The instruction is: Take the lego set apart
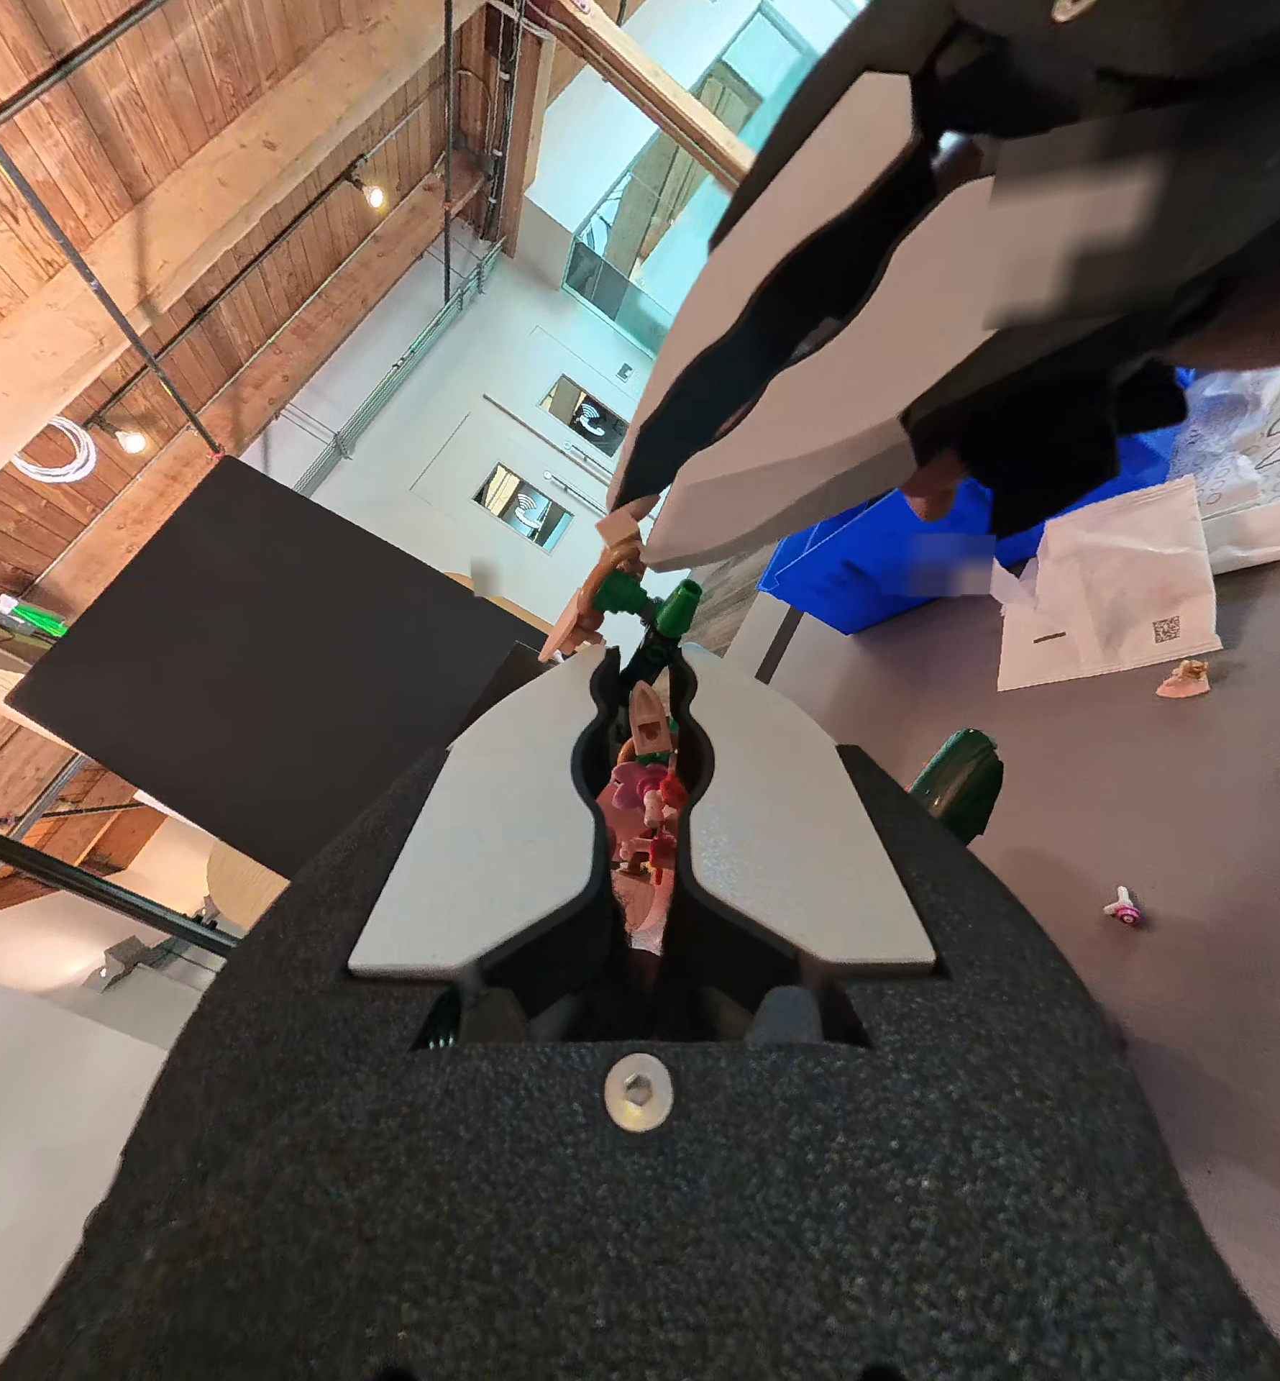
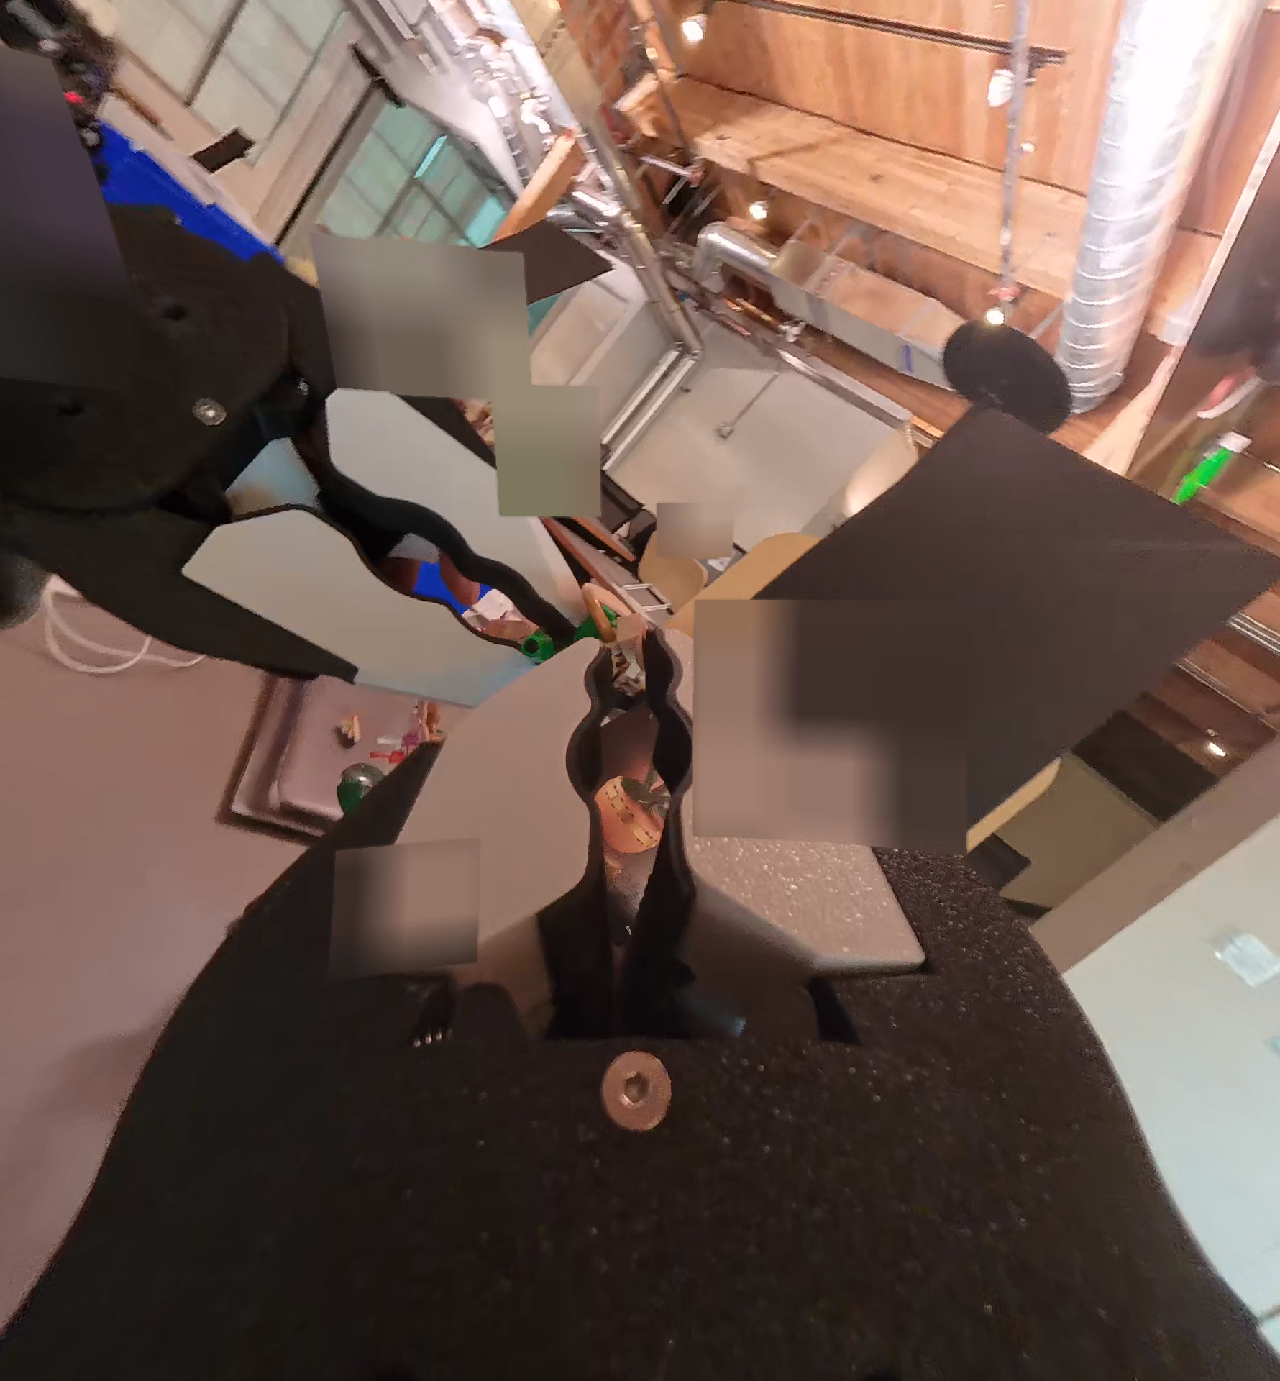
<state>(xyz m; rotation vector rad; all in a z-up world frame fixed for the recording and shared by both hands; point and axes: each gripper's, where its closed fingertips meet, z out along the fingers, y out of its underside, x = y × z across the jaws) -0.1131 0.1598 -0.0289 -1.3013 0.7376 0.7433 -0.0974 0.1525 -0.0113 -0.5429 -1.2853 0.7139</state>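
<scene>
My left gripper (image 1: 644, 659) is shut on the lego set (image 1: 678, 604), a small flower build with a dark stem and green joints. Pink and red flower parts (image 1: 641, 811) show between its fingers. My right gripper (image 1: 641, 516) comes in from the upper right. It is shut on a tan petal piece (image 1: 620, 532) at the top of the build. In the right wrist view, my right gripper (image 2: 626, 643) pinches the tan piece (image 2: 598, 609). The left gripper (image 2: 551, 644) meets it from the left, by the green joints (image 2: 540, 646). Both are held up in the air.
A blue bin (image 1: 846, 575) and white paper bags (image 1: 1115, 590) lie on the grey table (image 1: 1145, 1046). Loose pieces lie there: a peach one (image 1: 1182, 680), a dark green one (image 1: 958, 777), a white-pink one (image 1: 1123, 906). A grey tray (image 2: 271, 792) holds several loose pieces. A black board (image 1: 248, 635) stands behind. Only a small space, under 4 cm, lies between the two pairs of fingers.
</scene>
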